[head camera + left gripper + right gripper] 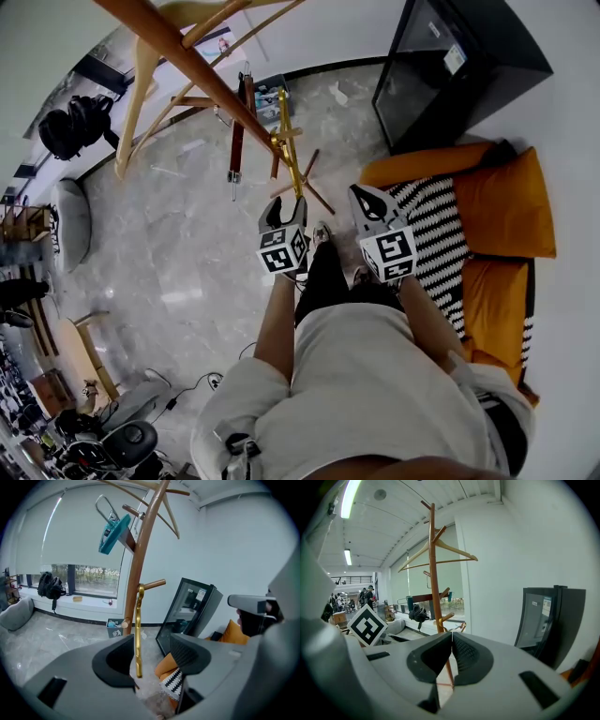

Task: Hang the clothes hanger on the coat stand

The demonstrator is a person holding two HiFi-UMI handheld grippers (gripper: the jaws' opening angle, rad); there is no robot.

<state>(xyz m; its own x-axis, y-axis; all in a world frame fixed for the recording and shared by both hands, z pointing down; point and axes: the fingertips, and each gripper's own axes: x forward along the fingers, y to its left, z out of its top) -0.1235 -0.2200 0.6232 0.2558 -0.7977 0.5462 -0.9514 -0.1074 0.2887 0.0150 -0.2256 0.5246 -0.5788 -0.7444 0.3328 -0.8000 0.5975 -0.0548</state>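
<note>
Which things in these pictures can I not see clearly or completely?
- Head view: the top of the brown wooden coat stand is cut off by the upper edge.
- Left gripper view: the left gripper hides the stand's base; the thin gold metal hanger shows edge-on, shape unclear.
- Right gripper view: distant people, too small.

Office lounge corner, identified by a polished grey stone floor [187, 253], orange cushioned sofa [511, 202], tall brown wooden coat stand [433, 573], wide window with pale roller blind [70, 531], ceiling strip light [349, 494], and people among distant desks [365, 595].
</note>
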